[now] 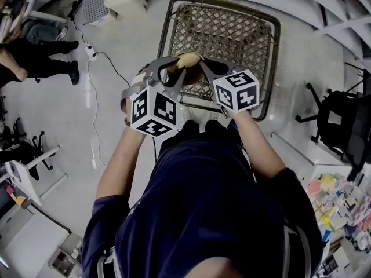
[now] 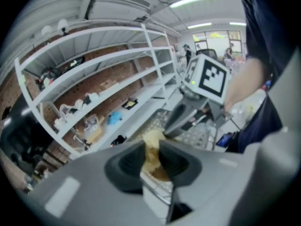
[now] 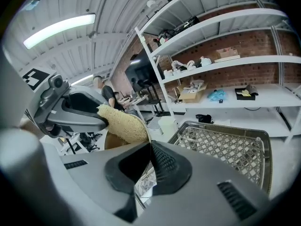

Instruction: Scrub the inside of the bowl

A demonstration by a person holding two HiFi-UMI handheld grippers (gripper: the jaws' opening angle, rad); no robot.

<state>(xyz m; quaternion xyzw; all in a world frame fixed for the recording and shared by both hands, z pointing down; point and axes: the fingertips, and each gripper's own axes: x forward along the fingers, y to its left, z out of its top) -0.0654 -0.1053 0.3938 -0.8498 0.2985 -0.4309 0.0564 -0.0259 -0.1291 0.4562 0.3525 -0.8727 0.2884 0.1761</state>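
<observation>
A person in a dark blue shirt looks down over both forearms, holding a gripper in each hand at chest height. The left gripper (image 2: 151,147) has its jaws closed on a yellow, fuzzy scrub pad (image 3: 123,120). The right gripper (image 3: 149,147) has its jaws nearly together, pinching the thin rim of a brown bowl (image 3: 115,144). The two grippers point toward each other, with the bowl held in the air between them. The pad dips past the rim into the bowl's opening. Beyond and below the grippers is a metal wire basket (image 1: 276,51) with a lattice bottom. Around it is pale grey floor (image 1: 116,97) with a cable trailing across. Farther off, white shelves (image 3: 225,60) stand against a brick wall, holding boxes and small items.
</observation>
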